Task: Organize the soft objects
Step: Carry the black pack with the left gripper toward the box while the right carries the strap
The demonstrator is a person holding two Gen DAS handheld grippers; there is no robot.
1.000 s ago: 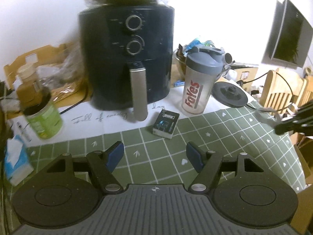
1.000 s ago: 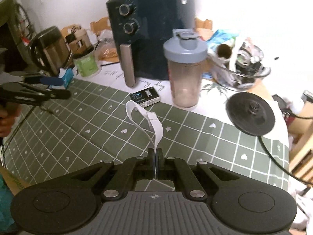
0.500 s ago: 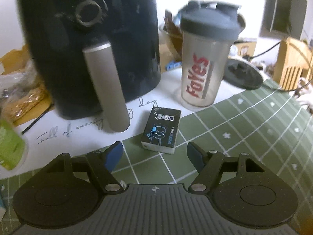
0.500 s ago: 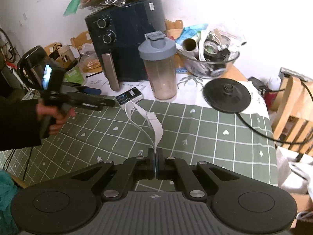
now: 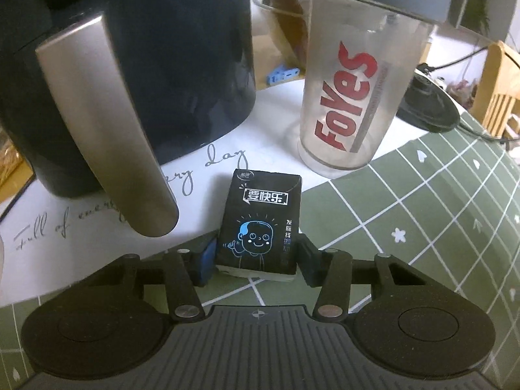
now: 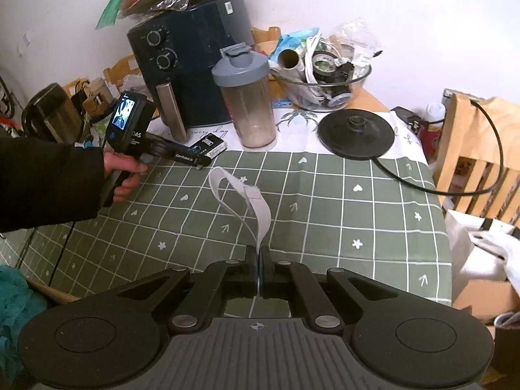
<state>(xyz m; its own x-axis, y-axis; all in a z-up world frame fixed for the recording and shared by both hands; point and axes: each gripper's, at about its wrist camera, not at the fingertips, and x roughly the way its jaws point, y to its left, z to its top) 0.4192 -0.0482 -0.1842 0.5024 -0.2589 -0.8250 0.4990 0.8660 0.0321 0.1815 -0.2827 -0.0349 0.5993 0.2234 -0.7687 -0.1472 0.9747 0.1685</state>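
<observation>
Two grippers are at work over the green checked tablecloth (image 6: pixel 325 201). The left gripper (image 5: pixel 256 253) points down at a small black tissue pack (image 5: pixel 261 224) with a cartoon face on it, and the pack sits right between its two fingers, lying across the edge where the green cloth meets the white lettered cloth (image 5: pixel 81 214). The blue-padded finger (image 5: pixel 208 253) stands just beside the pack's left edge and the other finger is tight against its right edge; the jaws are closing around it, and I cannot tell whether the pads have begun to press. About half of the pack reaches forward beyond the fingertips, towards the dark air fryer (image 5: pixel 162 65) and its silver handle (image 5: pixel 107 123). A clear shaker bottle (image 5: pixel 360 84) with red lettering stands just behind and to the right of the pack.

From the right wrist view, the right gripper (image 6: pixel 259 260) has its fingers pinched together on one end of a light grey elastic strap (image 6: pixel 250 201), which rises from the fingertips and curls into a loop above the green cloth. Farther off, a hand (image 6: pixel 125 175) in a dark sleeve holds the left gripper's grip, its tip at the tissue pack near the fryer.
</observation>
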